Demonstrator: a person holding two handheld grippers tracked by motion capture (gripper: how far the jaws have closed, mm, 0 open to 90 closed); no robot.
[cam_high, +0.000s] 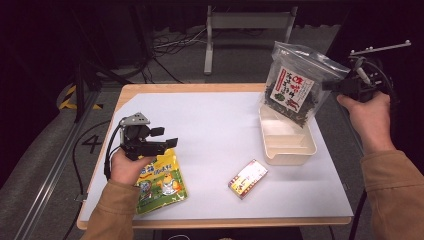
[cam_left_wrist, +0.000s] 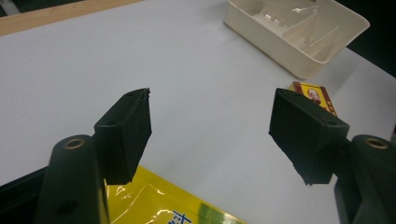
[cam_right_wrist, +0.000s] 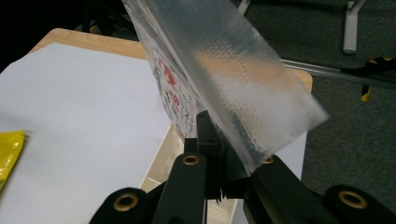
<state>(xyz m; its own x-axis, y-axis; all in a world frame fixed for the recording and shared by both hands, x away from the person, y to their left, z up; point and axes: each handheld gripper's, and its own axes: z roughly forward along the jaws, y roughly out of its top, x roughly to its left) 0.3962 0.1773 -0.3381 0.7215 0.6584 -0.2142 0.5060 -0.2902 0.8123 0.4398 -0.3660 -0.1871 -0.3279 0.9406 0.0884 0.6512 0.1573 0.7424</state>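
- Right gripper (cam_high: 334, 86): jaws pressed together on the top corner of a clear snack bag (cam_high: 295, 86), which holds dark dried pieces behind a white label with red print. The pinch sits on the sealed upper edge, so the bag hangs freely below it.
- Location of bag: in the air, tilted, its lower end directly above the far part of the cream tray (cam_high: 305, 150). Contact with the tray cannot be confirmed. Judgement: the bag is being lowered into the tray.
- Tray: on the white mat (cam_high: 215, 125), right side, with shallow steps in its floor and nothing lying in it.
- Left gripper (cam_high: 167, 143): jaws spread wide, nothing between them, hovering just above the upper edge of the yellow pouch (cam_high: 162, 187) at the near left. Judgement: positioned to take that pouch next.
- Small red-and-yellow box (cam_high: 247, 178): flat on the mat, near the tray, untouched.
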